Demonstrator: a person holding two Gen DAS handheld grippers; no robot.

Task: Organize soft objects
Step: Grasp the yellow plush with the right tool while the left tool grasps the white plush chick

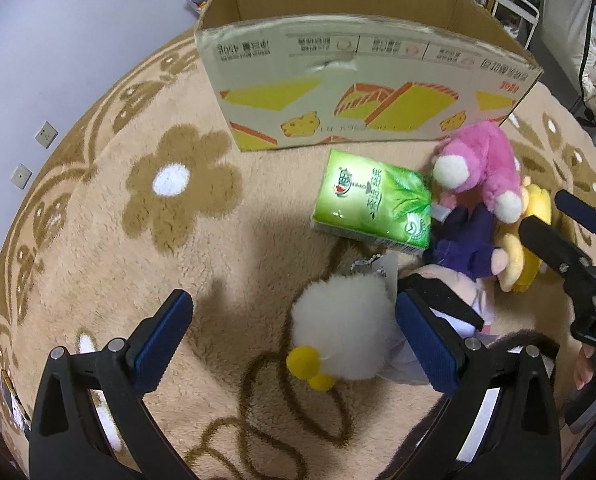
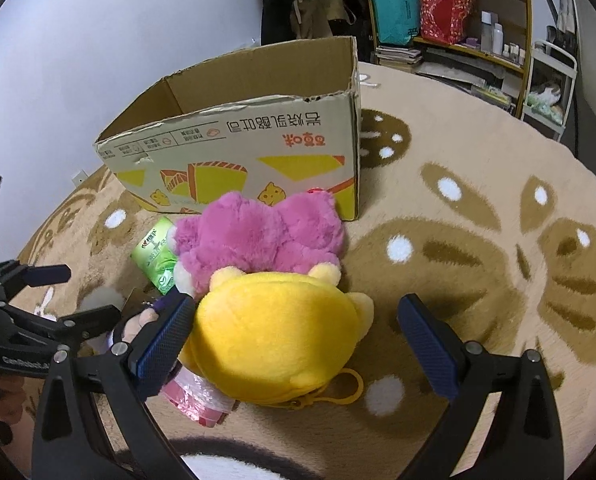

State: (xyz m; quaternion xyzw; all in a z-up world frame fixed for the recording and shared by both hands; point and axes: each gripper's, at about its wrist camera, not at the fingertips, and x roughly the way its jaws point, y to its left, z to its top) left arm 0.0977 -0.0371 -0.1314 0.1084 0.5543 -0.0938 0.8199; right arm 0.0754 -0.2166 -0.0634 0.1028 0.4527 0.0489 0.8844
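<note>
1. Left gripper (image 1: 294, 340) is spread wide around the white plush (image 1: 339, 330), not yet clamped.
2. Right gripper (image 2: 294, 340) is spread wide around the yellow plush (image 2: 274, 336), ready to grasp.
3. Box (image 2: 234, 152) stands open-topped behind the pile on the rug (image 2: 477, 240), presumably to receive them.

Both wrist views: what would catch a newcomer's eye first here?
The open printed cardboard box stands at the back of the beige flowered rug. Before it lie a fluffy pink plush toy, a round yellow plush toy and a glossy green tissue pack, with a white pom-pom plush nearest the open left gripper.
</note>
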